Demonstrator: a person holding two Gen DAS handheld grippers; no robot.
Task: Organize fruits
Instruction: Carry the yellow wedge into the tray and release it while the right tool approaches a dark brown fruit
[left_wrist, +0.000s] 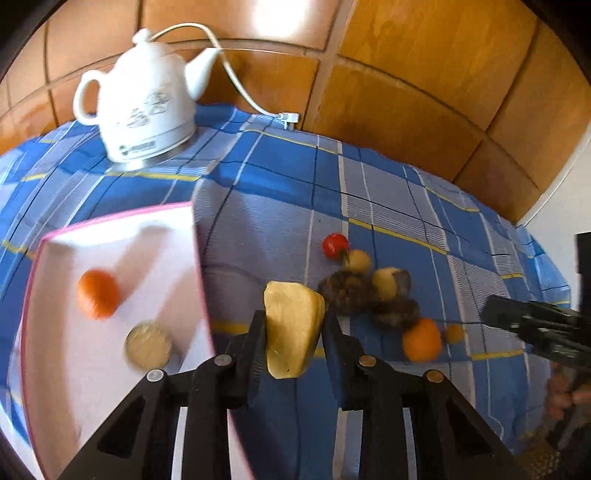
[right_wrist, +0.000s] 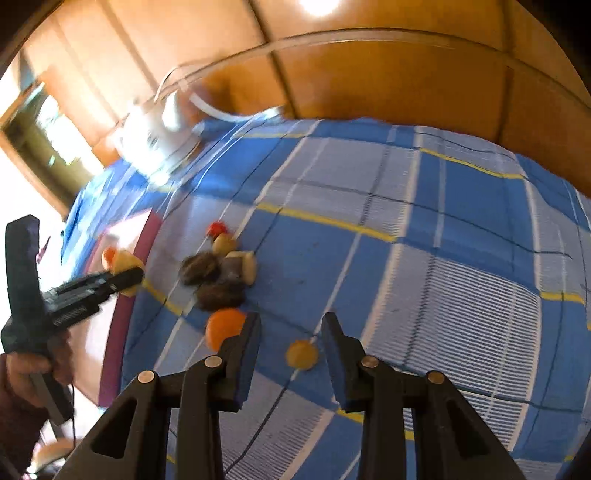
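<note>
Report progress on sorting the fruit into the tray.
Done: an orange and a pale round fruit lie in the white tray. In hand: the left gripper grips a yellow slice. Left: the fruit pile on the cloth; the right gripper is open above a small yellow fruit.

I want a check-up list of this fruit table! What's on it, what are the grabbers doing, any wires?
Surface: blue checked cloth covering the table.
Job's things: white tray with pink rim holds an orange fruit and a pale round piece; loose fruit pile on the cloth, small yellow fruit apart from it.
Clutter: white kettle.
Grippers: left hand-held gripper shut on a yellow fruit slice; right hand-held gripper open over the small yellow fruit.
Cables: white cord from behind the kettle to a plug on the cloth.
Surroundings: wooden panel wall.
</note>
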